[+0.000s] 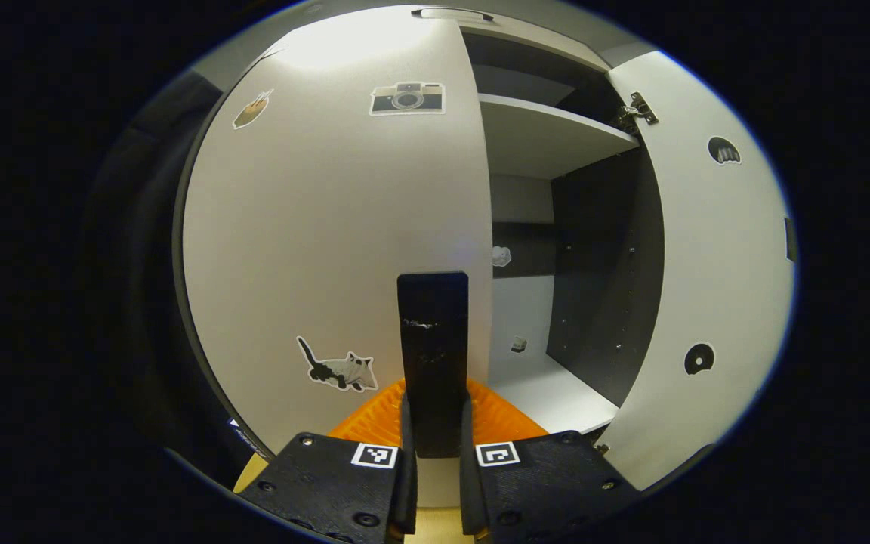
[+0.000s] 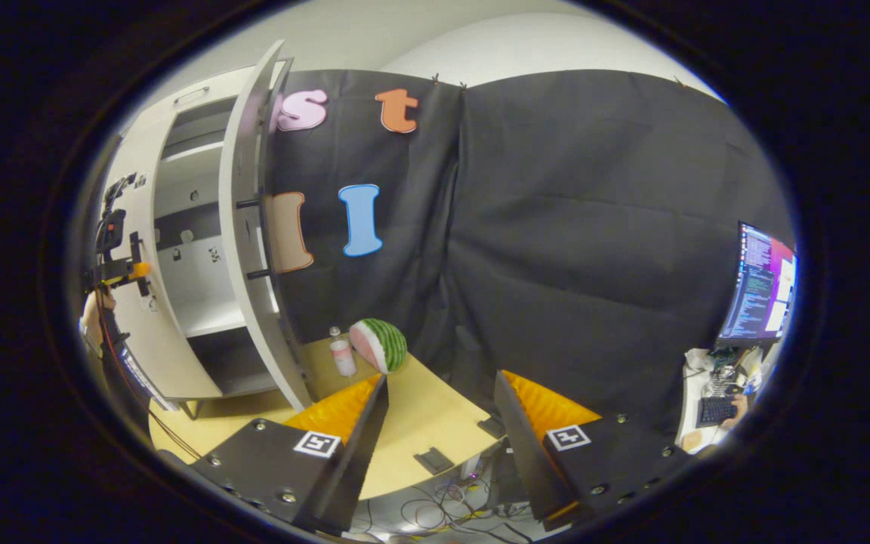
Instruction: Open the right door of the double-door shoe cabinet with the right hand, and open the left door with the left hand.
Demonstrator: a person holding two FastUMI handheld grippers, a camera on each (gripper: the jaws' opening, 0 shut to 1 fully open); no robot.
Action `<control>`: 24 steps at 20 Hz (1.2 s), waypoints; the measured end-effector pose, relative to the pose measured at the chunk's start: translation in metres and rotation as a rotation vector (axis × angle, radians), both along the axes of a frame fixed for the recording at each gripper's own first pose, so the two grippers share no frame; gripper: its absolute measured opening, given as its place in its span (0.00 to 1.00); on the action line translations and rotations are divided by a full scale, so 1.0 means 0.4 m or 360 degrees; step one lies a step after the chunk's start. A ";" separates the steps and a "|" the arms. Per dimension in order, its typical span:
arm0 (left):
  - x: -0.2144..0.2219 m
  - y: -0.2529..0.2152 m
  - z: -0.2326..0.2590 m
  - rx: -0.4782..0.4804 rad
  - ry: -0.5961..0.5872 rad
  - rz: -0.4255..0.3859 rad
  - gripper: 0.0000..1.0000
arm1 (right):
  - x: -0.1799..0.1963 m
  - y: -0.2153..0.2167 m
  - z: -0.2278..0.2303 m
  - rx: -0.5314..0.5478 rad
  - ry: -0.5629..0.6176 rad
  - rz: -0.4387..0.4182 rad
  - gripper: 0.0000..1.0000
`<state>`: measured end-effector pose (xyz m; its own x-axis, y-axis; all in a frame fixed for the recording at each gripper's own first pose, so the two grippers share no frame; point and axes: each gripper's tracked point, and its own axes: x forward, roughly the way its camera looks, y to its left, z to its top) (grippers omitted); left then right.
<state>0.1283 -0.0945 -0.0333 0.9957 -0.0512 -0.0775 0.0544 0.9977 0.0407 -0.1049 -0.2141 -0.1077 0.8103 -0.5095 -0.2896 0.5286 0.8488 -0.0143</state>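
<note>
Left gripper view: the left gripper (image 1: pixel 433 423) is seen clenched on the dark handle (image 1: pixel 433 340) of the left door (image 1: pixel 337 227) of the shoe cabinet (image 1: pixel 548 136), both fingers pressed against the handle's sides. The left door is shown closed or nearly so, its pale front marked with a camera sticker (image 1: pixel 407 99) above the handle and a cat sticker (image 1: pixel 338 369) to the handle's left. To the right of the handle the cabinet's interior is exposed, with a shelf (image 1: pixel 548 132) above and a pale floor panel below. Beyond that, the right door (image 1: pixel 707 264) is swung wide open, its hinge (image 1: pixel 637 110) visible near the top.

In the right gripper view the right gripper (image 2: pixel 441 423) is held released, its fingers spread well apart and grasping nothing, away from the cabinet and above a wooden table (image 2: pixel 424 415). The cabinet is seen at the left of this view, the right door standing open edge-on. Near that door's foot, a small bottle (image 2: pixel 342 355) and a watermelon half (image 2: pixel 379 344) rest on the table. A monitor (image 2: pixel 761 291) is seen at the far right, well apart from the cabinet.
</note>
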 end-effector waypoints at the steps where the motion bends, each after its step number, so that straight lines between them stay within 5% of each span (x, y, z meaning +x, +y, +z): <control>1: -0.005 0.001 -0.001 0.0000 0.0001 -0.0010 0.24 | 0.004 0.003 0.002 0.0007 -0.0005 0.0014 0.84; 24: -0.088 0.045 -0.003 -0.0030 -0.0004 -0.0127 0.23 | 0.086 0.123 -0.014 0.0032 0.0062 0.0432 0.84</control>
<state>0.0932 -0.0764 -0.0343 0.9886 -0.1317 -0.0731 0.1336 0.9908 0.0220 -0.0704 -0.1648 -0.1132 0.9044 -0.2693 -0.3309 0.2813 0.9595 -0.0119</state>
